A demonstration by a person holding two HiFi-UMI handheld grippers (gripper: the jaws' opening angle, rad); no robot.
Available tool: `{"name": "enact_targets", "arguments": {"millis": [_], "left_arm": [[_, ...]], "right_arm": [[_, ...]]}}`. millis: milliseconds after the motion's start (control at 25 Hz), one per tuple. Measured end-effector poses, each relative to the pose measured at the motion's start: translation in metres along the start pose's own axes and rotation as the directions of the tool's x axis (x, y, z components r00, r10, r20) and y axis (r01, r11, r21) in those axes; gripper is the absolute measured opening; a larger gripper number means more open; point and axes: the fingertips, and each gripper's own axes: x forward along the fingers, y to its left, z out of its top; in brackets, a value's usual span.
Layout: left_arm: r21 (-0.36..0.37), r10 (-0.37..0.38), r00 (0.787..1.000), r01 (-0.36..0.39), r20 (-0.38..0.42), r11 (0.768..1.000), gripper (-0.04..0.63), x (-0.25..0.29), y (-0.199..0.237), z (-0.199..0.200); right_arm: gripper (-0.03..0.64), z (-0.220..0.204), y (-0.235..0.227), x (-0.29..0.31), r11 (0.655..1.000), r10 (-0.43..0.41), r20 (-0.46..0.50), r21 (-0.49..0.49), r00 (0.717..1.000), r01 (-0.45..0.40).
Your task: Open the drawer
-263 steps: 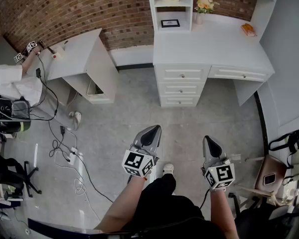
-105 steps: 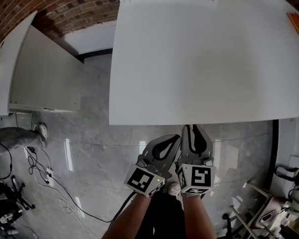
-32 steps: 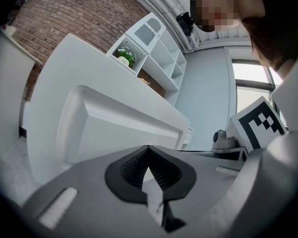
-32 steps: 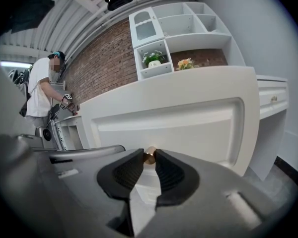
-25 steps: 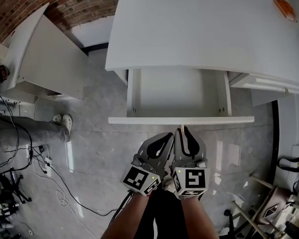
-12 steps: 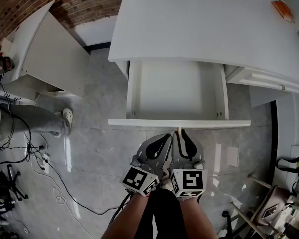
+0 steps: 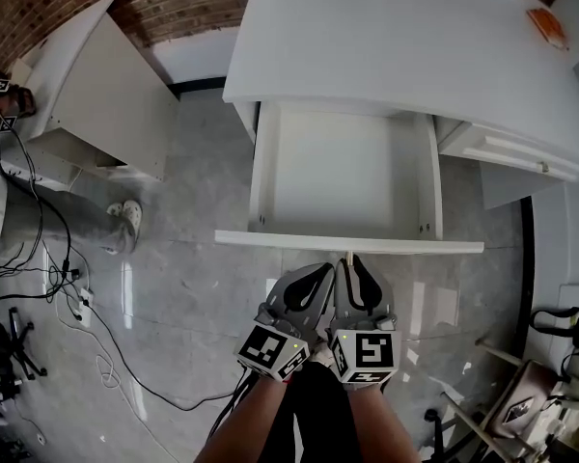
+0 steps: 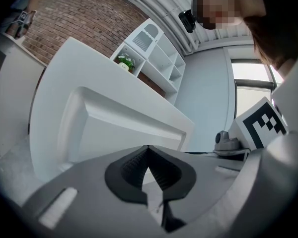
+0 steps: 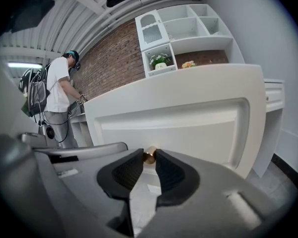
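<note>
The white desk (image 7: 396,46) has its top drawer (image 7: 343,177) pulled far out, and the inside shows bare. In the head view the drawer front (image 7: 270,242) lies just ahead of both grippers. My right gripper (image 7: 351,259) is shut on the small brass knob (image 9: 149,154) at the middle of the drawer front (image 9: 198,125). Its dark pads (image 9: 127,171) press the knob from both sides. Close beside it on the left, my left gripper (image 7: 325,272) is shut with nothing in it. Its tips (image 8: 148,148) meet short of the drawer front (image 8: 114,133).
A second white desk (image 7: 101,85) stands at the left, with a person's leg and shoe (image 7: 125,222) beside it. Cables (image 7: 72,297) trail over the grey floor. A narrower drawer (image 7: 507,152) sits to the right, and a chair (image 7: 536,403) at the lower right.
The drawer has slid further out of the desk, showing more of its inside. Both grippers have come back toward me with the drawer front, the right one still on the knob.
</note>
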Motion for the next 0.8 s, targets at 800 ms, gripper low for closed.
{"name": "enact_targets", "arguments": {"millis": [800], "left_arm": [[0.003, -0.023, 1.0, 0.023, -0.02, 1.0, -0.009, -0.031, -0.02, -0.018]], "right_arm": [[0.075, -0.015, 0.014, -0.033, 1.0, -0.01, -0.024, 0.0, 1.0, 0.01]]}}
